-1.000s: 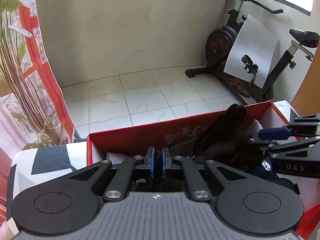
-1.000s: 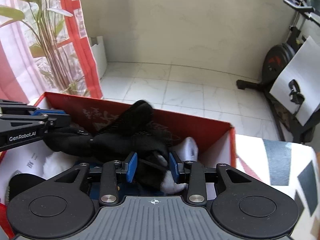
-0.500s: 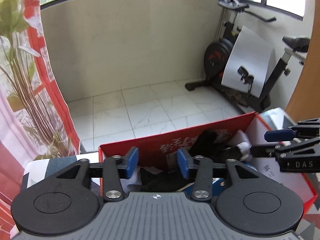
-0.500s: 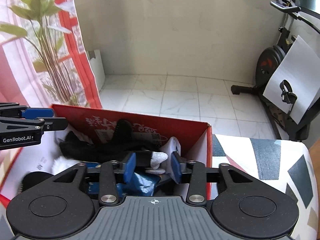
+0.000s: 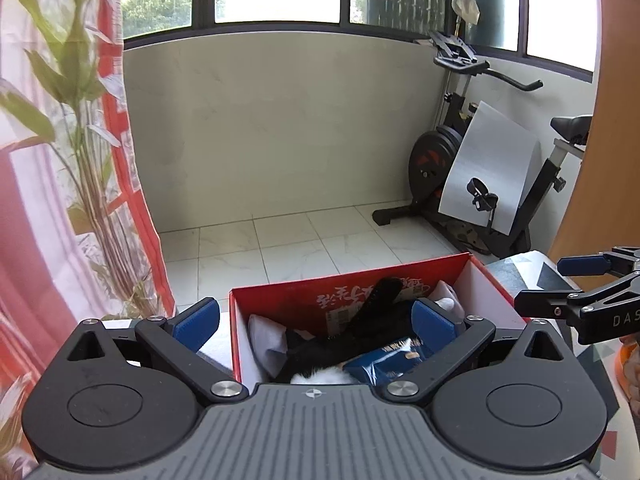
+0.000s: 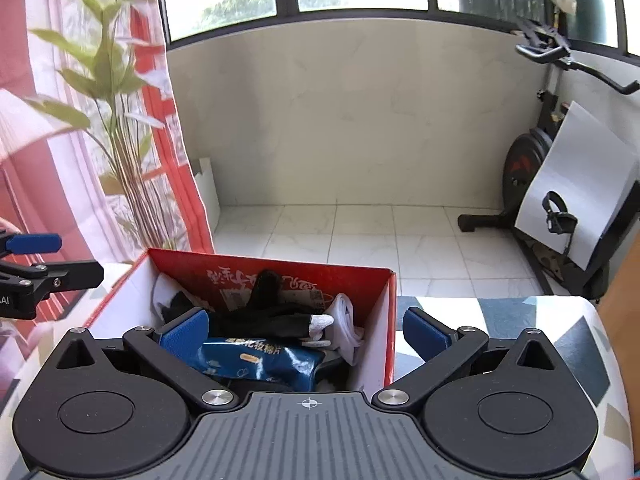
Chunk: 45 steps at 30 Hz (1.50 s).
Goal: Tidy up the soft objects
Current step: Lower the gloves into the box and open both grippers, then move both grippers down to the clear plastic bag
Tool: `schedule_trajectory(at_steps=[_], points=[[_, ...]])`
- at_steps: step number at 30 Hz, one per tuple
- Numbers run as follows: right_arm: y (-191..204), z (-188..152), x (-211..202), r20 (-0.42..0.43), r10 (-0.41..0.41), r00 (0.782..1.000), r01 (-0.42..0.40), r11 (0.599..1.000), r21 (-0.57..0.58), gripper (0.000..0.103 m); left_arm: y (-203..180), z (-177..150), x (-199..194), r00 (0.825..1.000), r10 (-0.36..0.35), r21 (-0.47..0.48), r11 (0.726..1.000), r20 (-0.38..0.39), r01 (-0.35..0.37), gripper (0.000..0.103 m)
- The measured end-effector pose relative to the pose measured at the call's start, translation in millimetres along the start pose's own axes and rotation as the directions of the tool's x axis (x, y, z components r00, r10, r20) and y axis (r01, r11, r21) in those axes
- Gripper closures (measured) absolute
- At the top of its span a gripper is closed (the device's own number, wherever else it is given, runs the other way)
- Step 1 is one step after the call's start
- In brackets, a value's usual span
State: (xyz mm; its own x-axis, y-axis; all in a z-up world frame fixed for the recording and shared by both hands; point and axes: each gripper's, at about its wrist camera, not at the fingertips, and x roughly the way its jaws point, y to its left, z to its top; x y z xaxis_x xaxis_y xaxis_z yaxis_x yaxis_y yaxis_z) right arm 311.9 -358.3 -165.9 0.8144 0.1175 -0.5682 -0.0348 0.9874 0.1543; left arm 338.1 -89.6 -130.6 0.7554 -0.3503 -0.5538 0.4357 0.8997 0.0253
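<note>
Both grippers have pulled up and back from the red box (image 6: 384, 328) over the last second, and both have let go. The left gripper (image 5: 316, 320), which was pinched shut down inside the box, now hangs above its near left corner with its jaws spread wide and nothing between them. The right gripper (image 6: 306, 326), which had black fabric in its jaws, is likewise wide open and empty, straddling the box's right wall.

Nearest in the box lies a blue packet (image 6: 260, 364) with a crinkled wrapper. Just beyond it, a black glove (image 6: 264, 320) with a pale fingertip stretches across the pile, one finger sticking up against the far wall. White socks (image 6: 344, 328) are bunched at the right side and another white piece (image 5: 266, 338) sits in the far left corner. So the soft objects sit together inside the box, on the patterned tablecloth (image 6: 540, 320). Farther off are the tiled floor (image 6: 360, 236), an exercise bike (image 5: 472, 184) on the right, and a plant (image 6: 116, 128) by the red curtain (image 6: 176, 148) on the left.

The risk from here, as I judge it, is the upright glove finger: a gripper reaching in again could catch it and drag the glove over the rim. The open right jaw outside the wall could also nudge the light cardboard box sideways.
</note>
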Motion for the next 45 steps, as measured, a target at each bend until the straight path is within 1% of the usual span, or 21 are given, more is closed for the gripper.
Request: schedule_trajectory(at_steps=[4,7,10,13,18,22,24,26,28,31,33,35,38,39,40,43,45], points=[[3,-8,-23,0.029,0.008,1.000,-0.007,1.000,-0.004,0.000,-3,-9,-23,1.000,0.005,-0.001,1.000,0.021,-0.005,0.000],[8,-16,-40,0.053,0.013,0.998,-0.012,1.000,-0.017,0.000,-4,-19,-38,0.999,0.007,-0.019,1.000,0.031,-0.007,0.000],[15,-25,-55,0.087,0.002,0.996,0.001,0.999,-0.035,0.000,-2,-32,-50,0.999,-0.003,-0.044,0.999,0.037,0.004,0.000],[19,-34,-67,0.112,0.007,0.994,-0.001,0.999,-0.054,0.000,3,-47,-58,1.000,-0.007,-0.082,0.997,0.026,0.009,0.000],[22,-56,-79,0.120,0.025,0.992,-0.019,0.999,-0.051,0.000,11,-77,-68,1.000,-0.002,-0.131,0.991,0.006,0.003,0.000],[24,-86,-85,0.131,0.016,0.991,-0.005,0.996,-0.088,0.000,19,-109,-66,0.999,-0.019,-0.179,0.984,-0.044,0.011,0.000],[23,-102,-82,0.100,0.030,0.995,-0.021,0.996,-0.088,0.000,22,-125,-60,0.996,-0.025,-0.198,0.980,-0.082,0.008,0.000],[20,-121,-76,0.042,0.053,0.998,-0.050,0.996,-0.071,0.000,26,-141,-54,0.992,-0.038,-0.220,0.975,-0.118,0.011,0.001],[18,-138,-69,-0.006,0.059,0.998,-0.059,0.996,-0.065,0.000,30,-154,-45,0.986,-0.055,-0.239,0.971,-0.160,0.015,0.002],[19,-158,-54,-0.075,0.049,0.996,-0.054,0.996,-0.065,0.001,36,-169,-29,0.967,-0.106,-0.260,0.965,-0.231,0.043,0.005],[18,-169,-44,-0.120,0.045,0.992,-0.052,0.997,-0.059,0.001,38,-175,-19,0.957,-0.116,-0.251,0.967,-0.268,0.047,0.010],[16,-175,-32,-0.158,0.044,0.986,-0.052,0.998,-0.043,0.001,41,-178,-9,0.951,-0.104,-0.241,0.970,-0.292,0.032,0.011],[10,-180,-15,-0.206,0.056,0.977,-0.062,0.998,-0.018,0.001,47,-184,6,0.938,-0.113,-0.256,0.966,-0.329,0.027,0.014],[8,-181,-10,-0.220,0.060,0.974,-0.064,0.998,-0.012,0.002,46,-185,9,0.933,-0.118,-0.259,0.966,-0.340,0.028,0.016],[6,-182,-4,-0.236,0.061,0.970,-0.063,0.998,-0.002,0.005,47,-186,14,0.928,-0.122,-0.259,0.965,-0.351,0.029,0.017],[-1,-182,10,-0.267,0.083,0.960,-0.075,0.996,0.041,0.009,50,-189,23,0.913,-0.159,-0.259,0.964,-0.377,0.061,0.017],[-2,-181,16,-0.288,0.105,0.952,-0.090,0.994,0.063,0.010,53,-189,28,0.905,-0.181,-0.263,0.961,-0.386,0.080,0.017]])
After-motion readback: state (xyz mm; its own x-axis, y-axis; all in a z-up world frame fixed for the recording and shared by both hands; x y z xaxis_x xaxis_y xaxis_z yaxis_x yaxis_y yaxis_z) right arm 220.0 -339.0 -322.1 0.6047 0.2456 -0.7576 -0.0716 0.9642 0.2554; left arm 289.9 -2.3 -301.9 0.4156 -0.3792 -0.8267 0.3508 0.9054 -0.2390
